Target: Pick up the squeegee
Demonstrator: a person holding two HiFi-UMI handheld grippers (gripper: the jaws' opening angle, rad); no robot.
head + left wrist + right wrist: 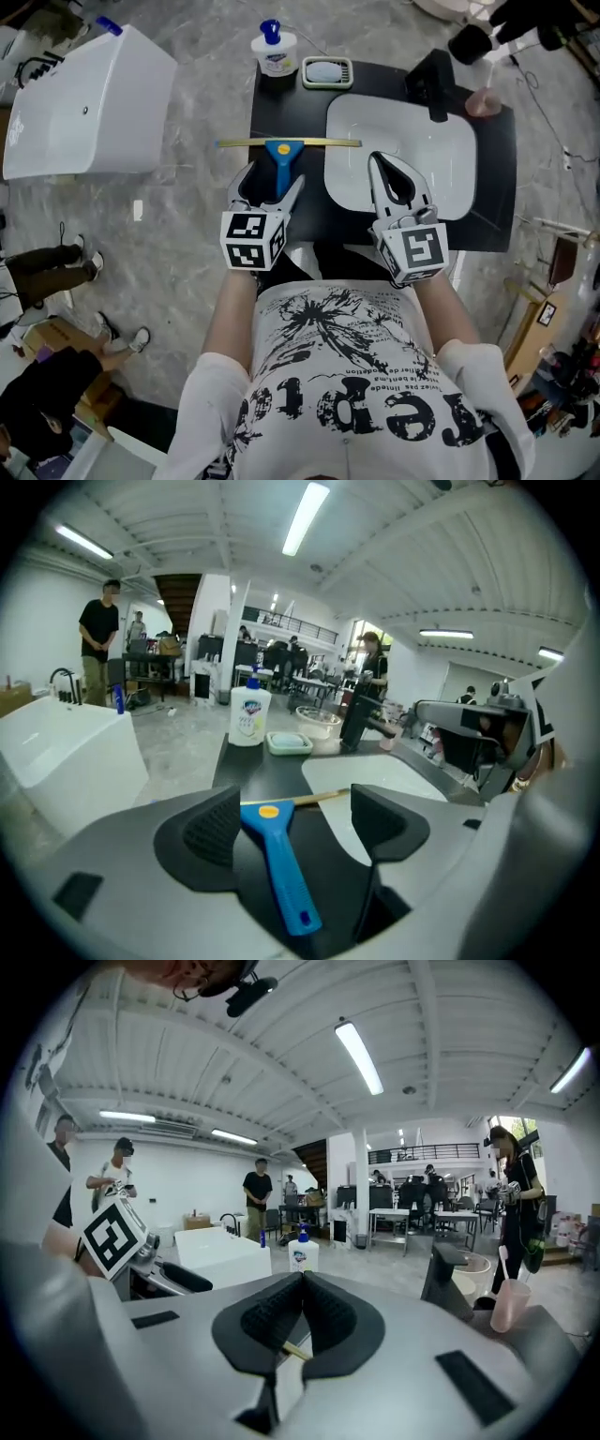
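The squeegee (pixel 282 161) lies on the black countertop (pixel 489 192), its blue handle pointing toward me and its thin yellowish blade across the far end. My left gripper (pixel 276 180) is open and low over the counter, with one jaw on each side of the handle. In the left gripper view the blue handle (pixel 281 864) lies between the two black pads (pixel 211 832), with gaps on both sides. My right gripper (pixel 377 161) is shut and empty over the white sink basin (pixel 403 187). In the right gripper view its jaws (pixel 302 1283) are pressed together.
At the counter's far edge stand a soap pump bottle (pixel 274 52), a green soap dish (pixel 327 71), a black faucet (pixel 433 80) and a pink cup (pixel 484 101). A white tub (pixel 84 103) stands on the floor to the left. People stand in the room beyond.
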